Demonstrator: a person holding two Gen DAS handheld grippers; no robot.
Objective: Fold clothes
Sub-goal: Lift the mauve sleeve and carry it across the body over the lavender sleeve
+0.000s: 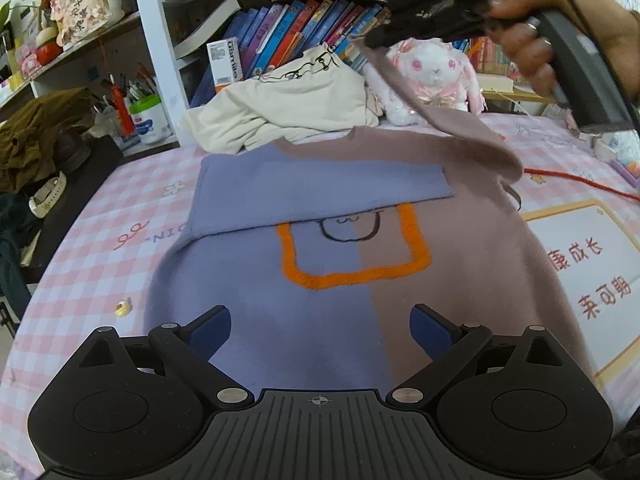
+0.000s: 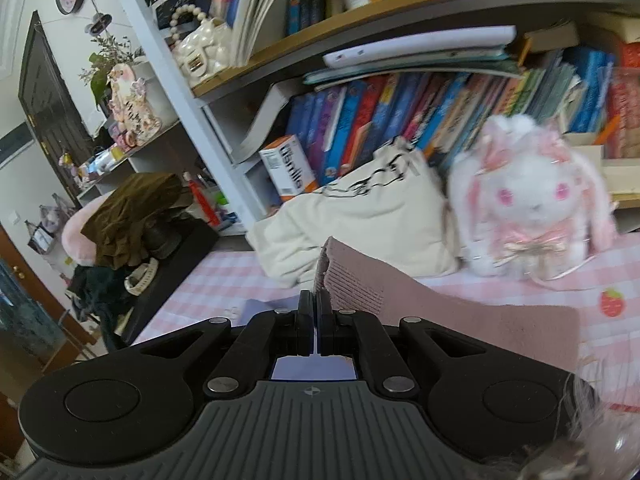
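Note:
A two-tone sweater (image 1: 352, 248), blue on the left and mauve on the right with an orange square outline, lies flat on the pink checked cloth (image 1: 100, 248). Its blue sleeve (image 1: 320, 188) is folded across the chest. My left gripper (image 1: 320, 330) hovers open over the hem with nothing between its fingers. The mauve sleeve (image 1: 448, 116) is lifted off the bed. My right gripper (image 2: 316, 300) is shut on the ribbed cuff of the mauve sleeve (image 2: 352, 284) and appears at the top right of the left wrist view, held by a hand (image 1: 532, 36).
A cream garment (image 1: 288, 108) and a white and pink plush rabbit (image 1: 432, 76) sit behind the sweater against a bookshelf (image 1: 304, 28). A red cord (image 1: 580, 180) and a printed card (image 1: 592, 264) lie to the right. Dark clothes and a watch (image 1: 48, 196) pile up at left.

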